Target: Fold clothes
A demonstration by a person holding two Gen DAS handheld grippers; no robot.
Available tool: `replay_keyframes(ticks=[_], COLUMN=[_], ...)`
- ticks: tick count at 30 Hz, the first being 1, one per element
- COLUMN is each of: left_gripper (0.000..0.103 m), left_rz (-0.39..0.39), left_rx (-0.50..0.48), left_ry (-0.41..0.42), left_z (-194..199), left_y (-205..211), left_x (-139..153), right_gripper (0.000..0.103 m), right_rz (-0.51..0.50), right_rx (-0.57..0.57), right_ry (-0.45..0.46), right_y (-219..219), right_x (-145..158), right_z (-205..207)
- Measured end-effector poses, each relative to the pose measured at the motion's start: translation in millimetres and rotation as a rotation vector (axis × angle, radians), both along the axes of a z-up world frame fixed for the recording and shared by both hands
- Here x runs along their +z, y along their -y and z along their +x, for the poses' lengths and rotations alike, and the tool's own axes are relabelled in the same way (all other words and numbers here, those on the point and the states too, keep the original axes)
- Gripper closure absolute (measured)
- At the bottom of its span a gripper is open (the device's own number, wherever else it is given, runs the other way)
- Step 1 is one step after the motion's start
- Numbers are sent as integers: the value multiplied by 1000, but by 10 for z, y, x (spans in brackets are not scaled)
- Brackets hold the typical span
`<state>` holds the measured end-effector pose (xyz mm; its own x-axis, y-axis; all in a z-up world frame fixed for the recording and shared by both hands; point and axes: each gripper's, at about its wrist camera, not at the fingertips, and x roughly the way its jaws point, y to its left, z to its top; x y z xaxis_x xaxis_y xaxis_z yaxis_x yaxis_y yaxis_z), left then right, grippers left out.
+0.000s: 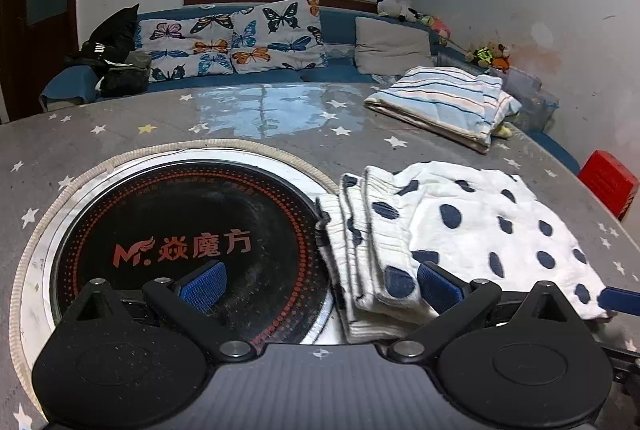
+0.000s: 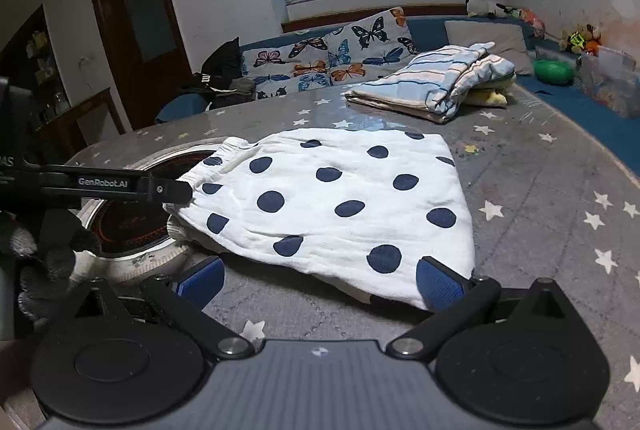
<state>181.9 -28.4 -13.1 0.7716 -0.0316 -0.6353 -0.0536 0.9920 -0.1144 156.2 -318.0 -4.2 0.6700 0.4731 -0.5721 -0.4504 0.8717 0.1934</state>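
i have the polka-dot cloth [image 2: 344, 206] flat on the table [image 2: 540, 198], its banded end over the round cooktop [image 1: 188, 230]. my left gripper [image 1: 320, 284] gapes at that end; my right gripper [image 2: 320, 282], also spread, sits at the near hem.

Folded polka-dot garment [image 2: 340, 206] on star-patterned table [image 2: 540, 214], before wide-open right gripper [image 2: 320, 280].
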Motion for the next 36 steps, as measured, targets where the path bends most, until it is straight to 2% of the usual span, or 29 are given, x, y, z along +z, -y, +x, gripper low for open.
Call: replay_keyframes(ticks=[16,36], left_gripper=[0,0], left_rz=[12,15], left_rx=[-70,-78], left_ry=[34,6], left_z=[-251,-503], left_y=[134,206], left_x=[75,45], right_gripper=[0,0], right_rz=[19,-35], right_rx=[-96,-149], right_ry=[-7,-4], right_y=[35,-19], right_x=[4,-16], right_z=[-97,-317])
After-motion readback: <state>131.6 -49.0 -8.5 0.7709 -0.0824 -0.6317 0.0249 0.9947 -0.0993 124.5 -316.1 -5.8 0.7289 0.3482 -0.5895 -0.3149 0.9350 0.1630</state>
